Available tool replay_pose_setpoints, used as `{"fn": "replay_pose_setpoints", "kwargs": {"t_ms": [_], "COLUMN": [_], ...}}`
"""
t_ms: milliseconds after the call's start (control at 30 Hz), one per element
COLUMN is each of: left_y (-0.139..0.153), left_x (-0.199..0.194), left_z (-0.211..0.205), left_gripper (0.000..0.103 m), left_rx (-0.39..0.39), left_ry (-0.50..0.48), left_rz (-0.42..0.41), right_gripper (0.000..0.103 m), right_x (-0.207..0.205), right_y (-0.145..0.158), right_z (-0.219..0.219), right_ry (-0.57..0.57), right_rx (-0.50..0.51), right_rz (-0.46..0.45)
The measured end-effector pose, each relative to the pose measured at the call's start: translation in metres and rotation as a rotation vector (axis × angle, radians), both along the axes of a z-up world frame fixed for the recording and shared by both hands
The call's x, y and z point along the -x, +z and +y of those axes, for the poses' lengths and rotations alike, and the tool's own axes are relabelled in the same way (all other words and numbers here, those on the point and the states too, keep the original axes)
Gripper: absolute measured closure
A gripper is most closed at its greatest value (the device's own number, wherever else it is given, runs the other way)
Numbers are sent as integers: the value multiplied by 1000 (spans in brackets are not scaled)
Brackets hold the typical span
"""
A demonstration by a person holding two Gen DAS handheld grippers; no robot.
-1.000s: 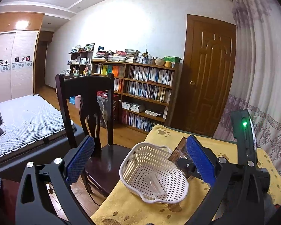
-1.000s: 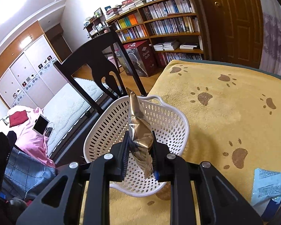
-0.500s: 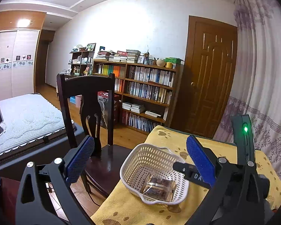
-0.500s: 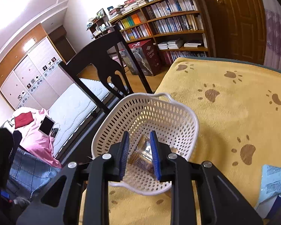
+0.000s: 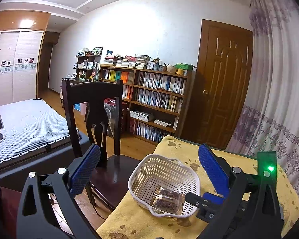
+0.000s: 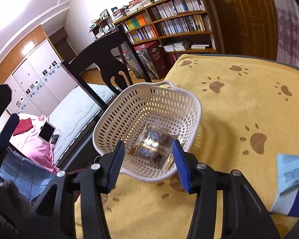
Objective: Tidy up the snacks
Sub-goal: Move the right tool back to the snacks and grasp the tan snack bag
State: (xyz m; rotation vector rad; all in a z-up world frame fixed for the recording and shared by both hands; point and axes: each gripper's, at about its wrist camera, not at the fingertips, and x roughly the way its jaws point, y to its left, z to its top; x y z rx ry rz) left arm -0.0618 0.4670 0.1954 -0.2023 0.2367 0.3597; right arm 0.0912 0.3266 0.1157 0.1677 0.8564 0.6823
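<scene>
A white perforated basket point(image 6: 149, 93) point(image 5: 161, 163) stands at the left edge of the table on a yellow paw-print cloth point(image 6: 239, 107). A clear, gold-edged snack packet point(image 6: 153, 145) point(image 5: 167, 200) lies flat on the basket's bottom. My right gripper point(image 6: 148, 159) hovers open just above the basket's near rim, its blue pads either side of the packet without touching it. My left gripper point(image 5: 149, 171) is held wide open and empty, level with the basket and nearer the camera. The right gripper's tip point(image 5: 205, 198) shows at the basket's right rim in the left wrist view.
A light blue snack packet point(image 6: 289, 181) lies on the cloth at the right. A dark wooden chair point(image 5: 95, 119) stands against the table's left edge, close to the basket. Beyond are a bed point(image 5: 26, 127), a bookshelf point(image 5: 153, 101) and a door point(image 5: 225, 83).
My right gripper lowered the upright gold packet into the basket, then opened and let it go. The packet now lies flat on the bottom. The left gripper stayed open.
</scene>
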Motion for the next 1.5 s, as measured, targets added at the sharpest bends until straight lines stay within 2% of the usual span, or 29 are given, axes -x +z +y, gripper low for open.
{"fn": "replay_pose_setpoints", "kwargs": {"t_ms": [300, 633, 1033, 1200, 1500], "left_y": [-1, -3, -5, -7, -11], "left_x": [-2, -3, -5, -7, -12], "left_z": [-10, -19, -37, -46, -58], "left_gripper": [3, 3, 3, 3, 3], "left_rx": [-15, -24, -54, -70, -94], "left_ry": [-20, -41, -73, -87, -109], "left_rz": [8, 19, 36, 46, 68], "right_gripper": [47, 44, 37, 35, 33], "right_x": [15, 23, 45, 62, 80], "right_y": [-1, -6, -12, -14, -25], "right_z": [-35, -102, -207, -264, -357], "right_ry": [-45, -159, -359, -478, -683], "right_rx": [-20, -16, 29, 58, 10], "right_rz": [-17, -23, -66, -88, -47]}}
